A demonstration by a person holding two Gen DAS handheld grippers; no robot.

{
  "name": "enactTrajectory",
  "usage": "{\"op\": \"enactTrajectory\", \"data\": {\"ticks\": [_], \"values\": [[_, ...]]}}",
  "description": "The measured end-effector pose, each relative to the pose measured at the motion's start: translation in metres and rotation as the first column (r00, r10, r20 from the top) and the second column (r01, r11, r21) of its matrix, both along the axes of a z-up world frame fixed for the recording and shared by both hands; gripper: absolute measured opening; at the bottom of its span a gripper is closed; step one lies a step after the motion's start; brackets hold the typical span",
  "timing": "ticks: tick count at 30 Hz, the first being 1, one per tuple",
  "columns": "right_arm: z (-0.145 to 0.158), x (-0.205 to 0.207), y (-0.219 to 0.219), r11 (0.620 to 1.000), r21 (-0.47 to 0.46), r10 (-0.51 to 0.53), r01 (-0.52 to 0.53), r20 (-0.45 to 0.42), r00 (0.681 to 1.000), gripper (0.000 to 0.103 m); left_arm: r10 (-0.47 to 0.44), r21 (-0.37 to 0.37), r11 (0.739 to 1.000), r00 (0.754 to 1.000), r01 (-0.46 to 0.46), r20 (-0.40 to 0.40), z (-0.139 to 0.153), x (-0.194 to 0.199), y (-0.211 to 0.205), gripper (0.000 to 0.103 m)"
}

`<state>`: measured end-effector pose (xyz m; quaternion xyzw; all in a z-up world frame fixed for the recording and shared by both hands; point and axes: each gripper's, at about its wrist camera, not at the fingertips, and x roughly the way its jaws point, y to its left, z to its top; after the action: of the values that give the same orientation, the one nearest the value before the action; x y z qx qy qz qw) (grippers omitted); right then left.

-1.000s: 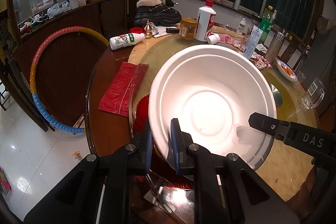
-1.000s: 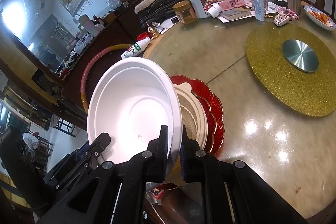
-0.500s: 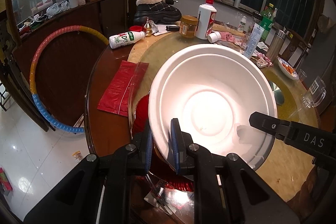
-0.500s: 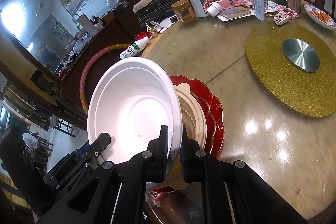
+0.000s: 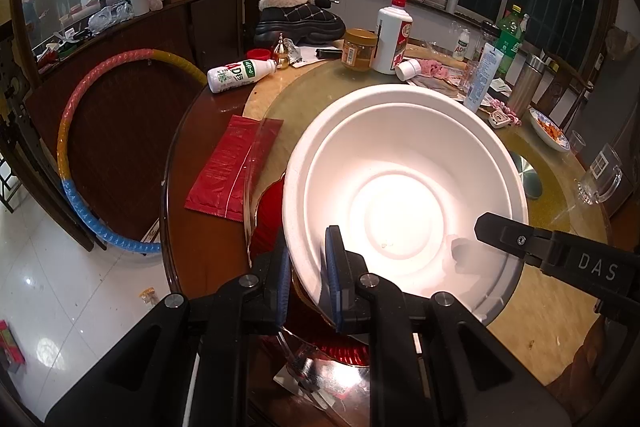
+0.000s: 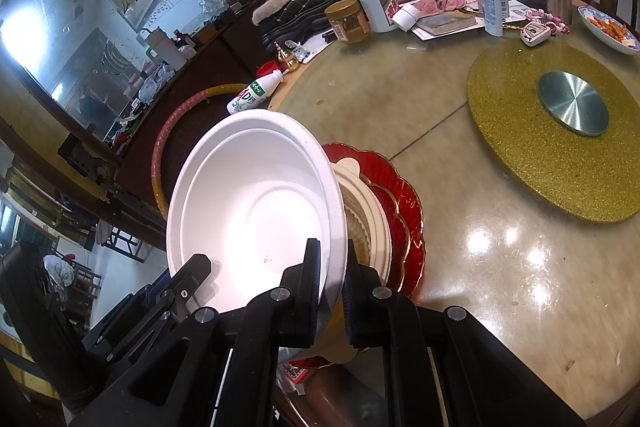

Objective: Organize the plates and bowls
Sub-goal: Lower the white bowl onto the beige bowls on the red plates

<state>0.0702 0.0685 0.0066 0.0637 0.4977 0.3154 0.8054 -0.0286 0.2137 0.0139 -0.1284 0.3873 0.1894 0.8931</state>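
Above the red scalloped plates [image 6: 404, 195] and cream fluted dish [image 6: 366, 223] at the table's [image 6: 472, 267] near edge: a white foam bowl [image 5: 400, 195], tilted, pinched at opposite rims. Left gripper [image 5: 306, 277] clamped on one rim, right gripper [image 6: 332, 287] clamped on the other. Probably light, thin-walled, easily dented or cracked; best held gently at the rim, never squeezed hard.
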Motion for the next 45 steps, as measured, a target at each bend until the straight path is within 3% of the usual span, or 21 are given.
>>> {"op": "enactTrajectory", "data": {"ticks": [45], "values": [[0.005,0.003,-0.006,1.000,0.005,-0.015,0.015,-0.001,1.000,0.014,-0.013,0.018,1.000,1.000,0.013,-0.018,0.006,0.007,-0.010,0.015]]}}
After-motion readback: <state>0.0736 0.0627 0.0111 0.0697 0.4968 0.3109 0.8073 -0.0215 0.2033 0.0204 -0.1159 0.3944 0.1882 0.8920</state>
